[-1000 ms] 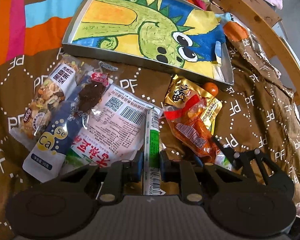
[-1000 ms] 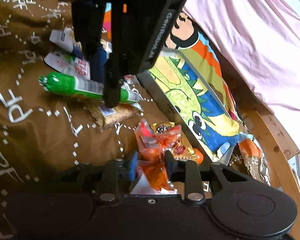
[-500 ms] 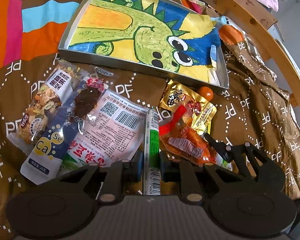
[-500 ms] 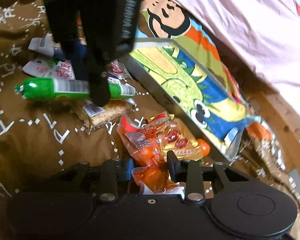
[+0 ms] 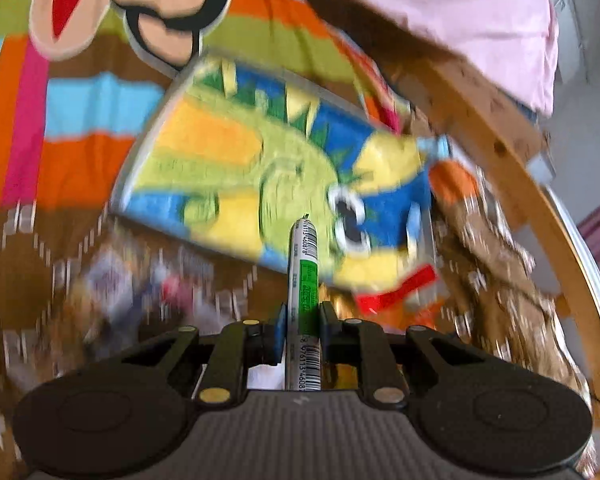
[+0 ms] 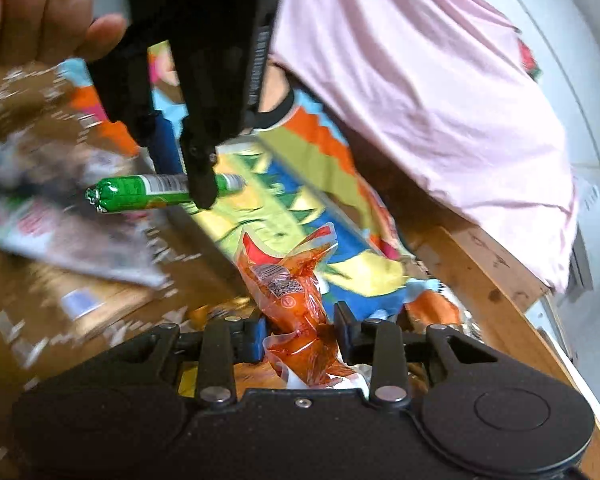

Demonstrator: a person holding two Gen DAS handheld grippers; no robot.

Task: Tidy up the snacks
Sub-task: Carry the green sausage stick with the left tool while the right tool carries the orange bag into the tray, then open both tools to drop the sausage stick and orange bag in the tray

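My left gripper (image 5: 302, 320) is shut on a green and white sausage stick (image 5: 304, 272) and holds it in the air, pointing at the dinosaur-print tray (image 5: 236, 160). In the right wrist view the same stick (image 6: 140, 194) hangs level in the left gripper (image 6: 198, 184), above the tray's near edge. My right gripper (image 6: 300, 332) is shut on an orange snack packet (image 6: 296, 296), lifted off the brown blanket, with the tray (image 6: 300, 216) just beyond it. Other snack packs (image 5: 140, 292) lie blurred on the blanket at the left.
A curved wooden bed rail (image 5: 512, 168) runs along the right side, past the tray. A pink sheet (image 6: 420, 92) hangs behind it. A gold snack pack (image 6: 216, 312) lies under the right gripper. The blanket (image 5: 20, 280) is brown with white letters.
Both grippers have lifted their snacks off the blanket and swung up toward the tray. The sausage stick now hangs in the air, and the orange packet is off the gold pack.
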